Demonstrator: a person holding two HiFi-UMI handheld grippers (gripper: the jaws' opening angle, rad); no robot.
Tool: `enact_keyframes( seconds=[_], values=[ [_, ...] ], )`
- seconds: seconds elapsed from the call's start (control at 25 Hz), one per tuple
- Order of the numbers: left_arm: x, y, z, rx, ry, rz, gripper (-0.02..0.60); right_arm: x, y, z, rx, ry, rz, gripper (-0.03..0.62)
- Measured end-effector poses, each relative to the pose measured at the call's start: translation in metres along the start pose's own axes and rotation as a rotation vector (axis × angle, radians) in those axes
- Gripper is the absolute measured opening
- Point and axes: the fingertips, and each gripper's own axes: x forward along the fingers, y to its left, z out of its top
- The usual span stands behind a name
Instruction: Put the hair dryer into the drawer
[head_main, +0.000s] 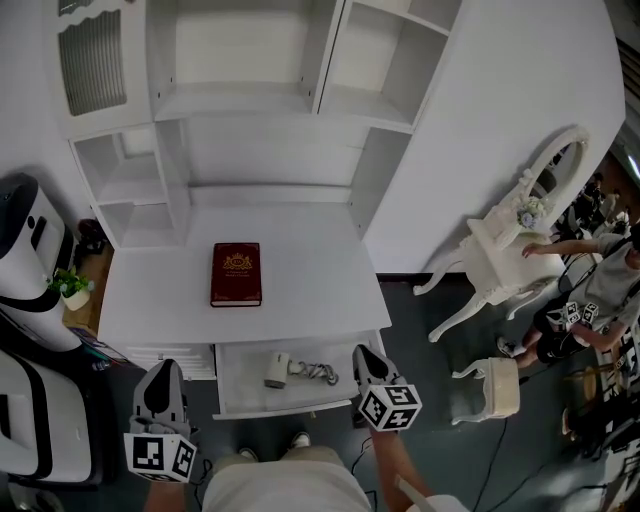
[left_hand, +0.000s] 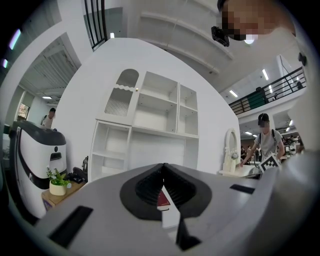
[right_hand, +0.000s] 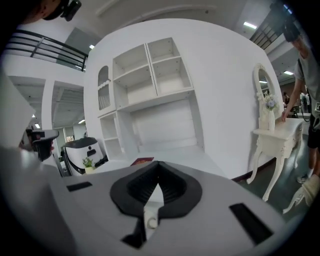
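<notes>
A pale hair dryer (head_main: 278, 370) lies in the open white drawer (head_main: 240, 404) under the desk, its coiled cord (head_main: 318, 373) beside it on the right. My right gripper (head_main: 362, 352) hovers at the drawer's right front corner, shut with nothing in it; in the right gripper view its jaws (right_hand: 159, 165) meet at the tips. My left gripper (head_main: 162, 372) is left of the drawer and apart from it, shut and empty too, its jaws (left_hand: 163, 167) touching at the tips.
A dark red book (head_main: 236, 273) lies on the white desk top (head_main: 310, 270) under the shelving unit (head_main: 250, 100). A white machine (head_main: 25, 260) and a potted plant (head_main: 72, 287) stand at the left. At the right are a vanity table (head_main: 500, 250), a stool (head_main: 490, 385) and a person (head_main: 590, 290).
</notes>
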Motion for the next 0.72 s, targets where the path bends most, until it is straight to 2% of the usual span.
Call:
enact_keyframes(
  seconds=[0.4,0.72],
  values=[
    [0.012,0.016,0.024,0.007,-0.052,0.045,0.015,-0.016,0.011,0.105,-0.029,-0.227,0.044,0.011],
    [0.009,0.027,0.052,-0.033,-0.110,0.080,0.015,-0.031,0.016,0.155,-0.094,-0.338,0.037,0.011]
  ],
)
